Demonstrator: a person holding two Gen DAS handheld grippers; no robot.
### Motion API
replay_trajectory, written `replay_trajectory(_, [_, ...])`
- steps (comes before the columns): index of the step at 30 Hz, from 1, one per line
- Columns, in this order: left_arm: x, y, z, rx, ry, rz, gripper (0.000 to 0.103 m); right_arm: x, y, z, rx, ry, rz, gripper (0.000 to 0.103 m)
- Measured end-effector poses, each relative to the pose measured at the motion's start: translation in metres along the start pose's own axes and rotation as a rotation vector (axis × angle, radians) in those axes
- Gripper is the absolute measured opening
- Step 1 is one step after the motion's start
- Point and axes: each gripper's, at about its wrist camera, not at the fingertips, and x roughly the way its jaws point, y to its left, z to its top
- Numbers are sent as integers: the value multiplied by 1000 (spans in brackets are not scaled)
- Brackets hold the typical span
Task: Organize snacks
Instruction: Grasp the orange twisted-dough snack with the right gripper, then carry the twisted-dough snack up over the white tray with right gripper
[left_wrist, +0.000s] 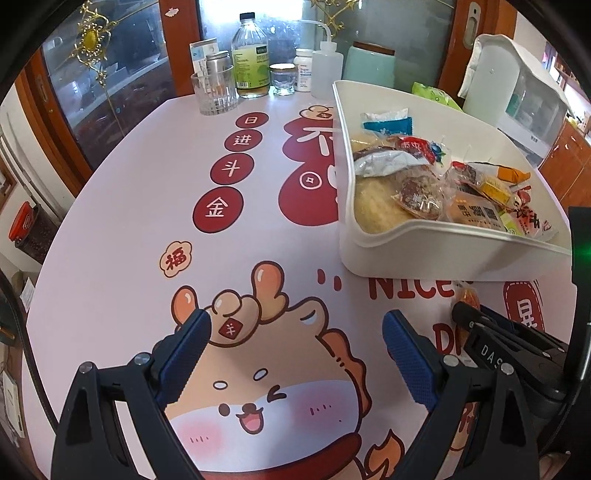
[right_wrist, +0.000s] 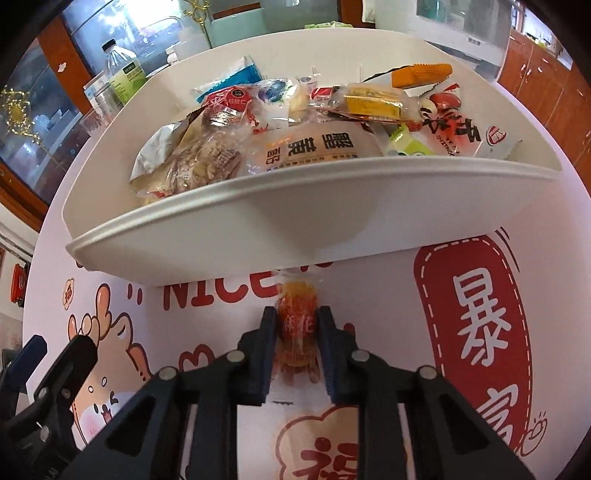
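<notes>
A table (left_wrist: 122, 206) with a pale pink cover printed in red characters and a cartoon deer fills most of both views. On it, toward the right of the left wrist view, stands a white plastic bin (left_wrist: 402, 254) with a low front wall, filled with wrapped snacks (left_wrist: 417, 184): silver, blue, orange and clear packets heaped together. At the far edge of the table stand a tall clear bottle (left_wrist: 249, 55), a white squeeze bottle (left_wrist: 327, 70), a ribbed drinking glass (left_wrist: 214, 92) and a small glass jar (left_wrist: 283, 79).

The left gripper (left_wrist: 295, 350) hangs over the deer print with its blue-padded jaws wide apart and nothing between them.

The right gripper (right_wrist: 297, 325) is just in front of the bin's near wall, pointing down at the table. Its jaws are drawn close and press on both sides of a small orange snack packet (right_wrist: 297, 314) in a clear wrapper with red characters. The packet's far end pokes out past the fingertips, near the bin's base, outside the bin.
</notes>
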Motion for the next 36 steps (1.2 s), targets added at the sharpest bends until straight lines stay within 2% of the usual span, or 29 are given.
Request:
replay_trajectory(4, [-3, -3, -3, 4, 4, -3, 93, -4, 2, -5, -25, -8, 6, 22])
replay_trajectory(10, [-14, -6, -5, -1, 6, -13, 93, -31, 1, -14, -72, -70, 27, 22])
replay_trajectory(19, [-49, -23, 4, 9, -7, -54, 93, -83, -15, -19, -111, -109, 112, 22])
replay_trajectory(27, [-91, -41, 45, 18, -85, -81, 97, -140, -27, 9, -144, -182, 198, 22])
replay_trajectory(36, [-131, -59, 118, 56, -228, -45, 102, -195, -34, 76, -178, -299, 224, 22])
